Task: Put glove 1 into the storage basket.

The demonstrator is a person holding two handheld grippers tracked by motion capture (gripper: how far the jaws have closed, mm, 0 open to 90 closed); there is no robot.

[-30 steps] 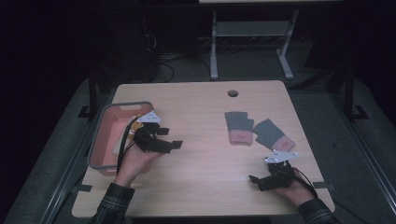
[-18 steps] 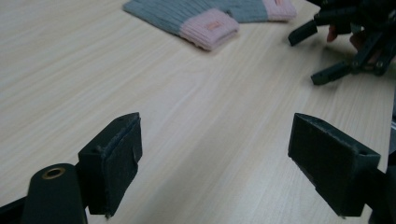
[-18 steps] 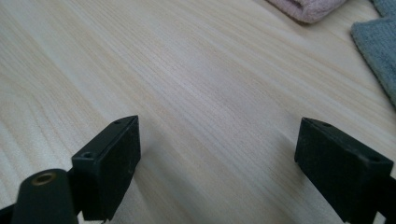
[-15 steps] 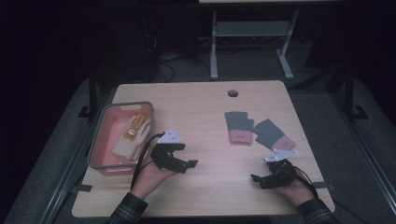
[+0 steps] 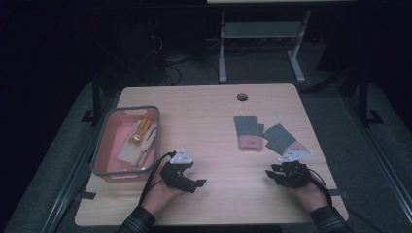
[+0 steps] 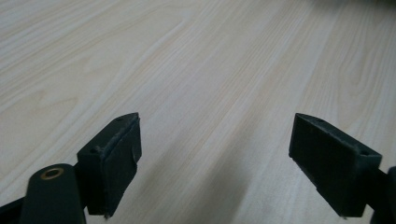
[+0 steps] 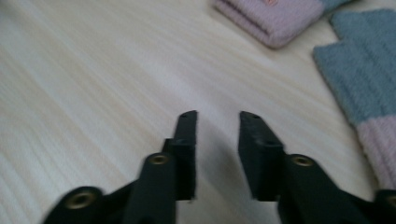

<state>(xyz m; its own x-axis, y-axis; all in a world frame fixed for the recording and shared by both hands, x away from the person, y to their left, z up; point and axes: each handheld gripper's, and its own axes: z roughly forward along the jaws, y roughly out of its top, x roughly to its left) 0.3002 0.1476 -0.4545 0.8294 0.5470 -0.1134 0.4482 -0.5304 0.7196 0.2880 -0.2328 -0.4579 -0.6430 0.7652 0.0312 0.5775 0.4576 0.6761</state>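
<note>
Two grey knitted gloves with pink cuffs lie side by side on the right half of the wooden table, one (image 5: 248,131) to the left of the other (image 5: 284,139). My right gripper (image 5: 272,174) hovers just in front of them, near the table's front edge. Its jaws have just been closing to a narrow gap with nothing between them (image 7: 217,140); the gloves (image 7: 364,79) lie ahead and to its right. My left gripper (image 5: 194,184) rests low over bare wood, right of the bin. It (image 6: 233,163) stands wide open and holds nothing.
A pink bin with a grey rim (image 5: 104,145) sits at the table's left and holds a cream and yellow pair of gloves (image 5: 138,143). A dark round hole (image 5: 242,96) marks the far edge of the table. Beyond the table stands a metal frame (image 5: 262,34).
My left gripper has come away from the bin's edge, moving down and toward the front middle of the table. The right hand has stayed in place.
</note>
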